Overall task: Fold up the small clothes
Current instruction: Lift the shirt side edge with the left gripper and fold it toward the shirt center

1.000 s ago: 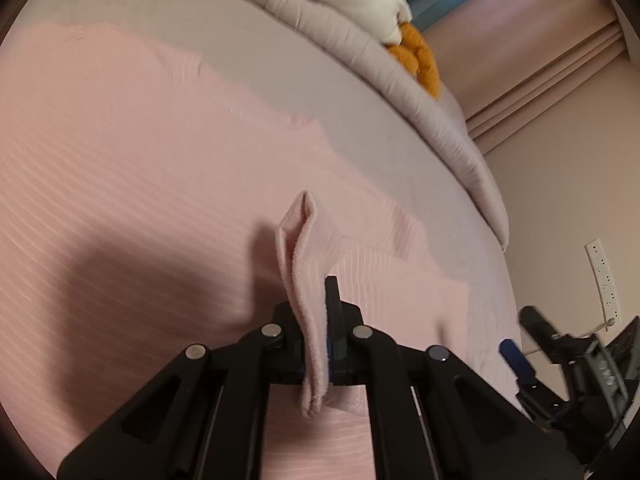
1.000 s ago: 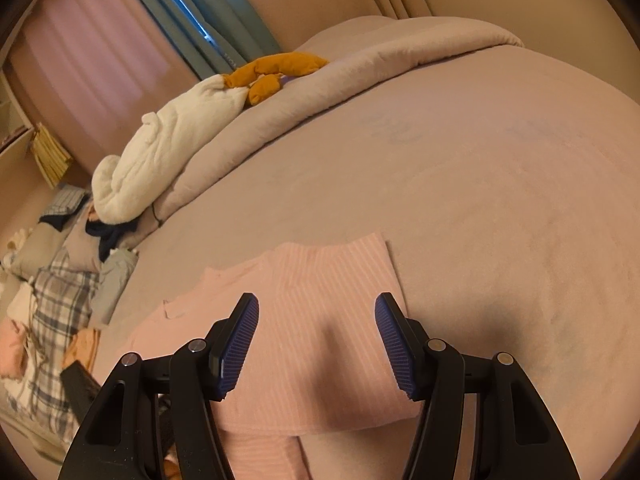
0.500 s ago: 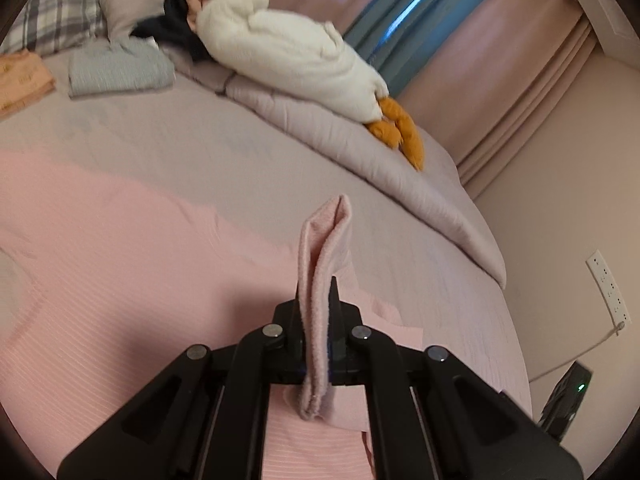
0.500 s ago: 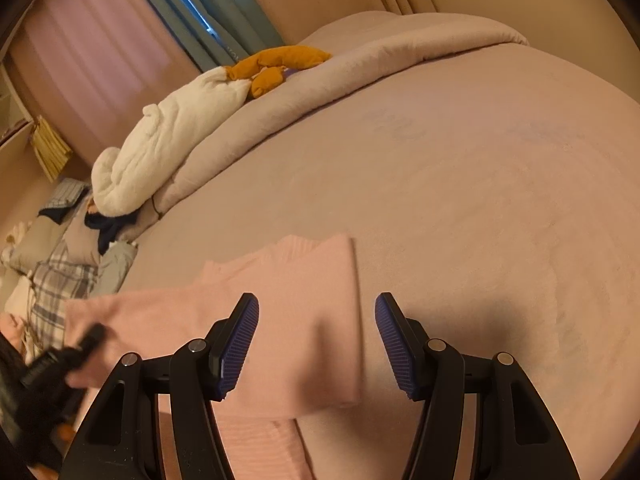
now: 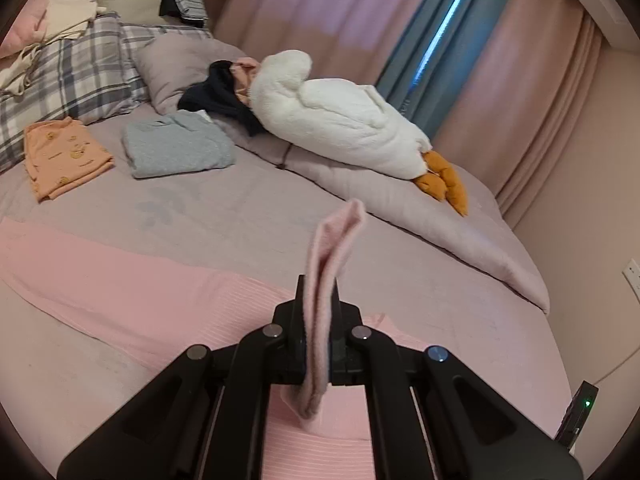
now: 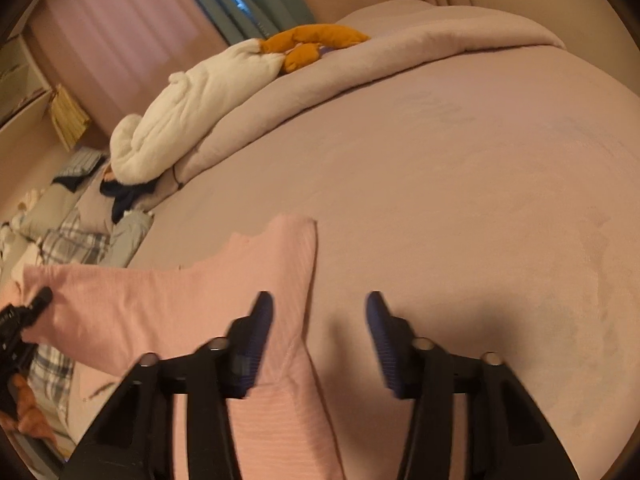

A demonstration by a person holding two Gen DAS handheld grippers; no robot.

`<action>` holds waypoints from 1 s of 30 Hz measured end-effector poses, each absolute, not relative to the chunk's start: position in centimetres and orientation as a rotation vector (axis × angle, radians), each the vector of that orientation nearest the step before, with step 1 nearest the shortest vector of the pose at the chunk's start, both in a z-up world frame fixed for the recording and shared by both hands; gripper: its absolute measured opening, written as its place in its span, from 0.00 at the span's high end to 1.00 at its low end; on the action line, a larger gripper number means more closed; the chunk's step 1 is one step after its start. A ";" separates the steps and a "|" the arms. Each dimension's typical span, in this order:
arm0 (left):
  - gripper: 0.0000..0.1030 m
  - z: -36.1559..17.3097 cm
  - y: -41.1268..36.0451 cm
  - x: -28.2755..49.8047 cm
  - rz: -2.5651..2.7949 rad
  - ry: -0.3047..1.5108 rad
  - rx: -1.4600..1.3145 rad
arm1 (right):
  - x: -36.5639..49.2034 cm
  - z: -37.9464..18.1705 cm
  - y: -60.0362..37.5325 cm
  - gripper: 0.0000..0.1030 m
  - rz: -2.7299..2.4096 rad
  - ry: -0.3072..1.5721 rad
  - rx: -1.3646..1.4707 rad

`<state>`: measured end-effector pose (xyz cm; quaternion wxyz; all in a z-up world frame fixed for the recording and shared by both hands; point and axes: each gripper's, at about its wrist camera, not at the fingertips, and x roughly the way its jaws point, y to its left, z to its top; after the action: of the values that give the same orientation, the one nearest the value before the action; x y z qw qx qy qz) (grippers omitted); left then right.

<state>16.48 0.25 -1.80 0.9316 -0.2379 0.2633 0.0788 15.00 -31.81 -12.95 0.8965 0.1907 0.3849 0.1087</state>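
Pinching a doubled edge of the pink ribbed garment (image 5: 120, 288), the left gripper (image 5: 318, 320) has its fingers (image 5: 298, 316) pressed together on the cloth, and a narrow fold of it stands up between them, with its tip reaching toward the far side of the bed (image 5: 240, 208). The rest of the garment lies spread over the mauve bed cover below and to the left of the gripper. In the right wrist view the lifted portion appears as a taut pink sheet stretching leftward to the left gripper at the frame's left edge, while a folded panel lies flat on the cover with its straight edge just left of centre.

The right gripper (image 6: 318, 316) hangs above the cover beside that edge. Its blue-padded fingers (image 6: 256, 332) are apart and have just been closing; the left pad lies over the pink cloth and the right pad over bare cover, with the garment's edge showing in the gap. Whether either pad touches the cloth cannot be told.

Farther up the bed lie a folded grey garment (image 5: 176, 146) and a folded orange garment (image 5: 64, 156), side by side. A white plush goose (image 5: 332, 116) with orange feet rests on the rolled duvet (image 5: 420, 212). A plaid pillow (image 5: 76, 76) sits at the head, and curtains (image 5: 432, 28) hang behind.
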 end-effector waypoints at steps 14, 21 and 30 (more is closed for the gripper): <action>0.95 -3.9 3.7 16.2 0.231 0.627 -0.445 | 16.0 -14.9 -27.5 0.64 0.270 0.903 0.275; 0.95 -6.1 5.2 16.5 0.271 0.684 -0.440 | 15.9 -15.1 -27.1 0.64 0.259 0.917 0.252; 0.95 -8.6 6.4 16.6 0.308 0.746 -0.432 | 16.2 -15.2 -26.6 0.64 0.242 0.932 0.233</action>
<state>16.63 6.36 -8.55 0.8972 -0.2083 0.3599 0.1486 16.24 -26.63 -15.19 0.8798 0.1117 0.4471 0.1162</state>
